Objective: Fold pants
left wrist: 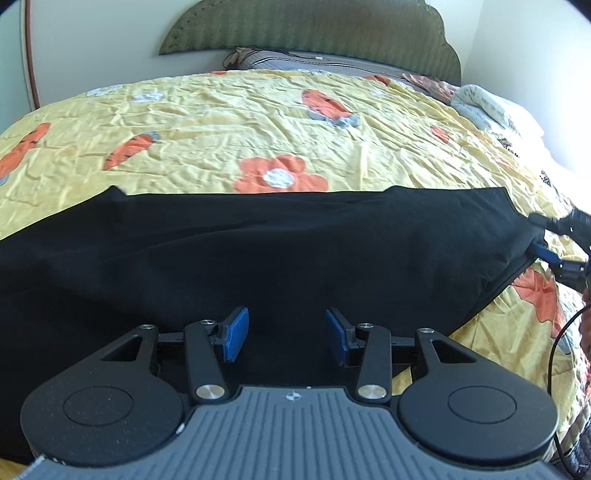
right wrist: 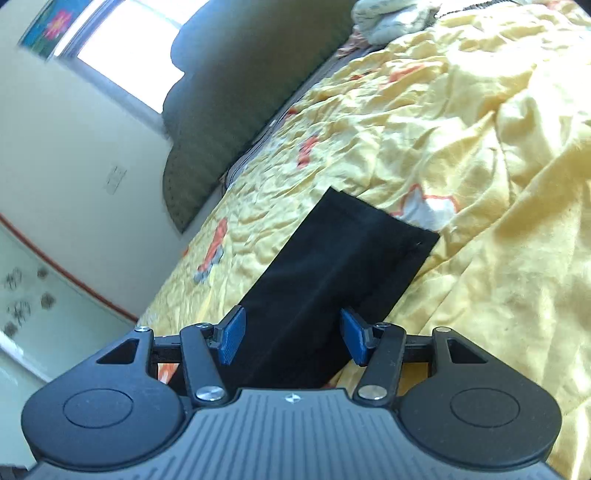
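Black pants lie spread flat across a yellow flowered bedspread. My left gripper is open, its blue pads hovering just over the pants' near edge. In the right wrist view the pants run away as a long dark strip to a squared end. My right gripper is open above that strip, with cloth between and under the fingers. The right gripper also shows in the left wrist view at the pants' right end, with its fingers apart.
A green padded headboard and grey pillow stand at the far end of the bed. A rolled white blanket lies at the far right. The bedspread is bunched into folds on the right. A black cable hangs at right.
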### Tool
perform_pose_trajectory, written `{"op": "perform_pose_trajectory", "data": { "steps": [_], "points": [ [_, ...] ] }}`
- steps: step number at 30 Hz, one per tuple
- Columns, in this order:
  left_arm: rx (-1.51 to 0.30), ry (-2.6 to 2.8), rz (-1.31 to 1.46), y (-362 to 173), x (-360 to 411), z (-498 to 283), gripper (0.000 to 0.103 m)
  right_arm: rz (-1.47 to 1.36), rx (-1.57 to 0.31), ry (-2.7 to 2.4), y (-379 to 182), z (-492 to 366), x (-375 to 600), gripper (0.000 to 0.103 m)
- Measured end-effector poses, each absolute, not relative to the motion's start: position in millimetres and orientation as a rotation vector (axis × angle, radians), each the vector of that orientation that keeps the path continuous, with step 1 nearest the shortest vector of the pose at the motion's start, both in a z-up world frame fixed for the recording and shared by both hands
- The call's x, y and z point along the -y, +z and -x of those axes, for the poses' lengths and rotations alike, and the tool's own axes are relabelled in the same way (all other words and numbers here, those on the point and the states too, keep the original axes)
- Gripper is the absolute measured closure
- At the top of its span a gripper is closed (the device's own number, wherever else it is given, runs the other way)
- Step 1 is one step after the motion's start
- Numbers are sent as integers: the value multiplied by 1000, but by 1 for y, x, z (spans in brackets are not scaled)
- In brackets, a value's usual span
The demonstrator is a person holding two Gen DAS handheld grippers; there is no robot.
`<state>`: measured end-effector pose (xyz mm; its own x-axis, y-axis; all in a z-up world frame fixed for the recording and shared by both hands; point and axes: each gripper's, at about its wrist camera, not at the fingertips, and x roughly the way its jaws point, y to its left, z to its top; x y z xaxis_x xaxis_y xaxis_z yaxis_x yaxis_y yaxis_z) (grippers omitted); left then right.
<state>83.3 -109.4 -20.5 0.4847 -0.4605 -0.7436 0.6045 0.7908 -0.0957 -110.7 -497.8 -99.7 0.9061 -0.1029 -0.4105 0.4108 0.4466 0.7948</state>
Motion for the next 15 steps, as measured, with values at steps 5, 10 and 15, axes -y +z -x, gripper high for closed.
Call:
{"op": "perform_pose_trajectory", "data": {
  "steps": [5, 10, 15],
  "points": [
    [-800, -600, -241, -30, 121, -82, 50, -1248, -256, -353, -104, 99, 521, 46],
    [-772, -592, -253, -32, 125, -79, 46, -1014, -281, -173, -59, 46, 520, 26],
    [-762, -592, -242, -34, 124, -78, 44, -923, -288, -312, -50, 47, 520, 26]
  ]
}}
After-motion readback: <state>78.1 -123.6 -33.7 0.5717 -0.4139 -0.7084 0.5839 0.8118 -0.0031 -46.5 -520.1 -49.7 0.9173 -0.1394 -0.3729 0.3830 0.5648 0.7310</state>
